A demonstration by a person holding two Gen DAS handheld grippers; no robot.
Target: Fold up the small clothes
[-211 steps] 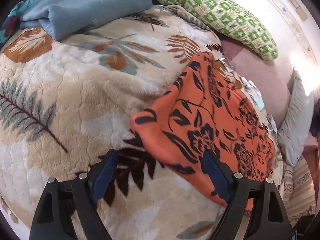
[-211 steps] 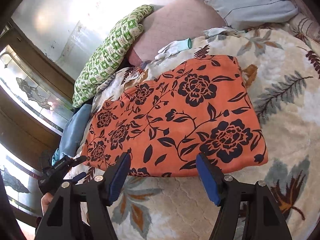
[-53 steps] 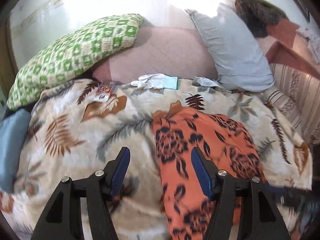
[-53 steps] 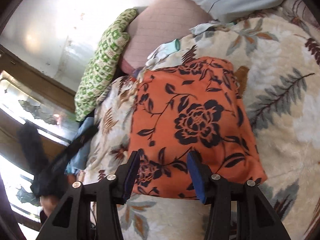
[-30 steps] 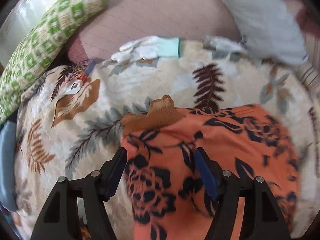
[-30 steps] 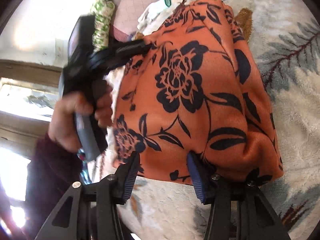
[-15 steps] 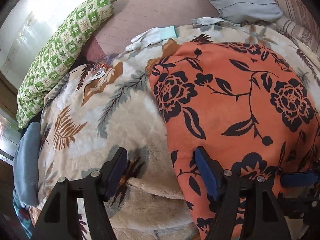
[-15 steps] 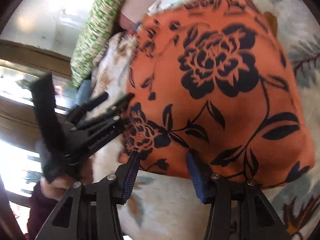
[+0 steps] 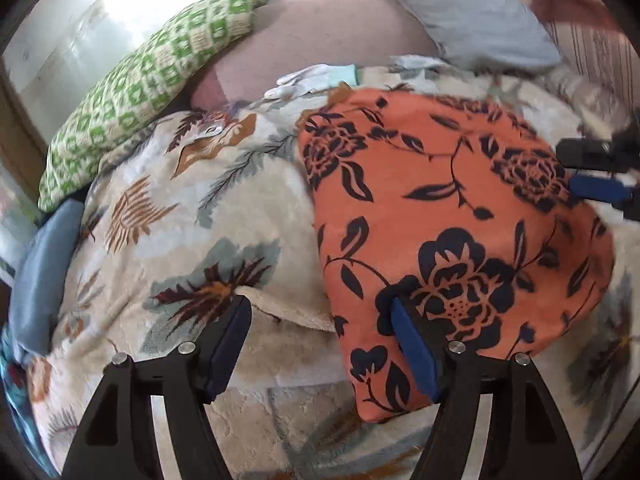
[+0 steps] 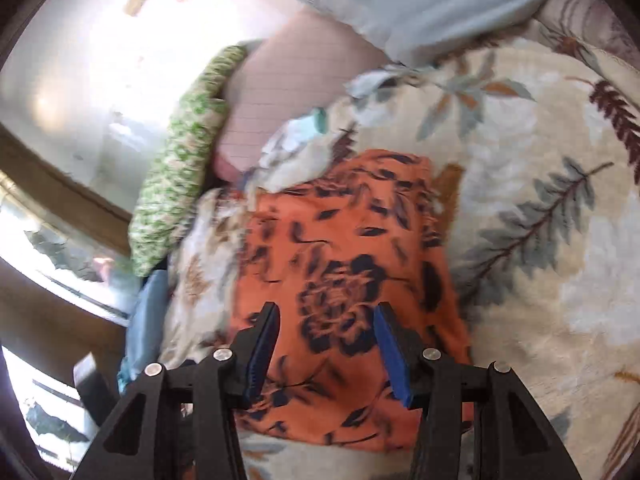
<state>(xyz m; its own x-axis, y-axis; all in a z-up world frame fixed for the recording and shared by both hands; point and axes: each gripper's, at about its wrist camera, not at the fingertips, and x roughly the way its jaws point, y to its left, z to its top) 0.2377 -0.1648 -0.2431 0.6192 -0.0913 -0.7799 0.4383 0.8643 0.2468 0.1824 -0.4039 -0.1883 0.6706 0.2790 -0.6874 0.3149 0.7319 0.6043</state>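
The left gripper [image 9: 320,344] stands with its blue-padded jaws spread wide and nothing between them; its right finger lies over the near left edge of the orange cloth with the black flower print [image 9: 452,232], while its left finger hangs above the plush cream blanket with the leaf pattern [image 9: 168,216]. The right gripper [image 10: 327,350] is likewise parted, at a narrower spread, and holds nothing; both its fingers sit above the near end of the same orange cloth [image 10: 344,264]. In the left wrist view the right gripper's blue pad shows at the far right edge of the cloth.

The cloth lies on the blanket as a compact, thick-looking block with rounded, doubled edges, so it appears to be folded at least once already. Whether another fold is wanted cannot be told from these views; judged by its shape, the piece seems close to done, with perhaps a last halving or a smoothing of the corners left.

Beyond it, near the blanket's far edge, lie white gloves with a teal cuff [image 9: 316,78]. A green-and-white checked pillow [image 9: 144,92] and a grey pillow [image 9: 460,12] lean against the back, and a blue folded fabric [image 9: 36,280] sits at the left. The right wrist view is blurred.
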